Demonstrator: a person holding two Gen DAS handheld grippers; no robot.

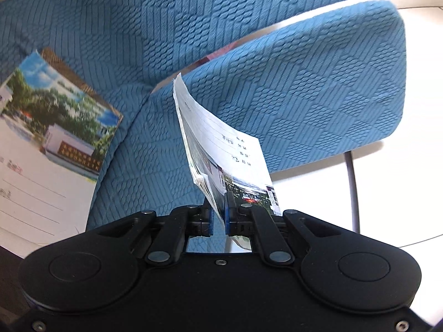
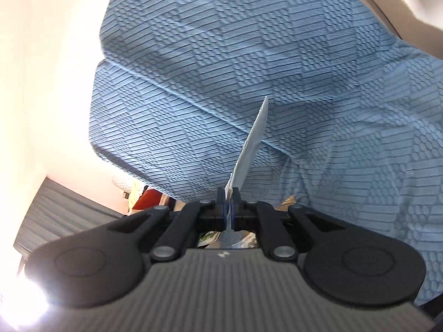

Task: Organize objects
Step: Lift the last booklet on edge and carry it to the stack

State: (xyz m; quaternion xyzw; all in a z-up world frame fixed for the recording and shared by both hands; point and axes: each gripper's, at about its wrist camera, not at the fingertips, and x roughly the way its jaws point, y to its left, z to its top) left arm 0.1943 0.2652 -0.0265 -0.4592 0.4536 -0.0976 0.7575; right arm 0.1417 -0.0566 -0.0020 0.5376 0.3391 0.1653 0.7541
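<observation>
A blue quilted sofa (image 1: 249, 41) fills both views, with one booklet (image 1: 49, 144) lying on its seat at left. The left tool (image 1: 218, 215) is clamped on a thin booklet stack (image 1: 221, 144), held above the cushion; the right tool (image 2: 228, 207) pinches a sheet (image 2: 253, 144) edge-on. Judged mid-carry; next comes stacking these onto the lying booklet, edges aligned.

1. A sofa (image 1: 171, 41) in a blue textured cover carries the things; its quilted pattern alternates ribbed and pebbled blocks.
2. On its seat, at the left of the left wrist view, lies a booklet (image 1: 41, 149) with a photo of trees and a building above ruled white lines.
3. A second booklet's brown patterned edge (image 1: 69, 69) peeks out from under it.
4. The padded armrest (image 1: 318, 88) stands on the right.
</observation>
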